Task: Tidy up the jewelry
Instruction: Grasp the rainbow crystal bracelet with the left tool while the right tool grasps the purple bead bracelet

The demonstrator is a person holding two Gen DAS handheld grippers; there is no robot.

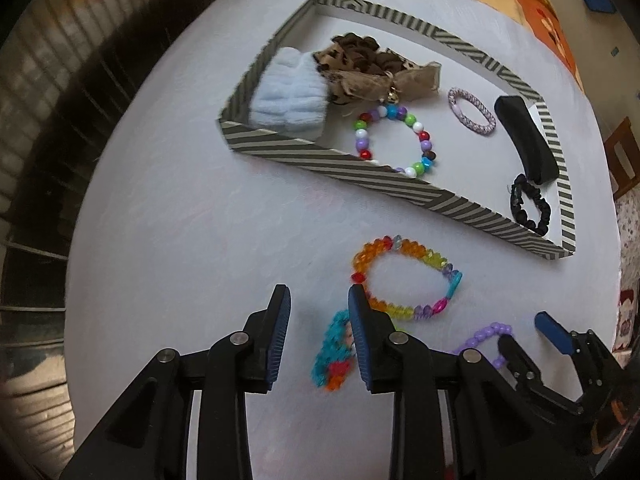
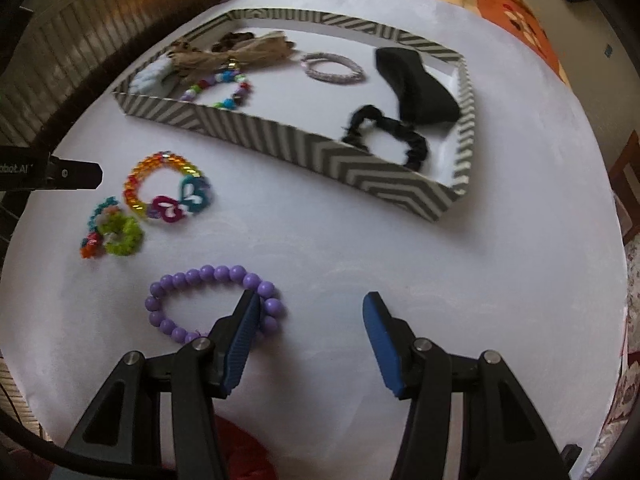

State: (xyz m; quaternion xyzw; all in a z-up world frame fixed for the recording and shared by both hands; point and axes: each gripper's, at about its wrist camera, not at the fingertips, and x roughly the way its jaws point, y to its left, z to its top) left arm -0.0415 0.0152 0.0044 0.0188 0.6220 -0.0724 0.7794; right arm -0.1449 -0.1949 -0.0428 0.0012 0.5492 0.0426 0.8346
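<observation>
White matte surface (image 2: 320, 280), rounded edge. Shallow cardboard tray (image 2: 280, 136), grey-and-white chevron walls, white floor. Inside: fluffy pale-blue scrunchie (image 1: 290, 94), leopard-print fabric scrunchie (image 1: 360, 64), round multicolour bead bracelet (image 1: 394, 140), braided lilac hair tie (image 1: 472, 111), smooth black curved clip (image 1: 526, 140), ruffled black scrunchie (image 2: 386, 136).

Outside the tray, on the surface: faceted glassy rainbow bracelet (image 1: 404, 276), fuzzy teal-orange-green bands (image 2: 110, 232), glossy purple bead bracelet (image 2: 212, 304).

Left gripper (image 1: 318, 300) fingers apart, nothing between; one pad beside the rainbow bracelet. Right gripper (image 2: 310, 304) fingers spread wide, empty; left finger overlaps the purple beads.
</observation>
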